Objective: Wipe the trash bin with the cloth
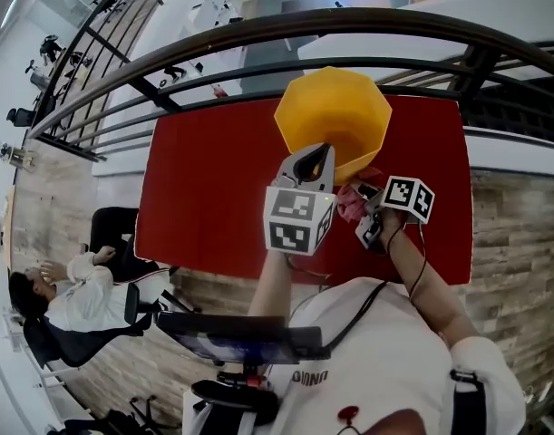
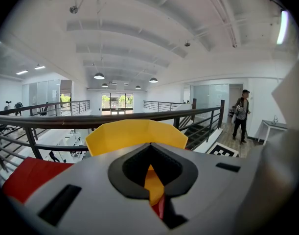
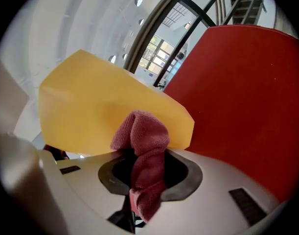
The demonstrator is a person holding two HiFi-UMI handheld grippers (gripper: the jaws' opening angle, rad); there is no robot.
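Yellow bin (image 1: 334,116) stands at the red table's (image 1: 195,198) far edge. Your right gripper (image 1: 365,210) pinches the cloth (image 3: 144,151). Press its wad flat against the bin's near wall and stroke evenly. Brace the bin with your left gripper (image 1: 315,163), its jaws pressed together. One bin, one cloth.

Trash bin (image 1: 334,116) was yellow; counter (image 1: 204,188) red; cloth (image 1: 351,202) dusky pink, at bin's 5 o'clock; marker cubes (image 1: 299,217) white with black squares; floor (image 1: 517,243) brown-planked.
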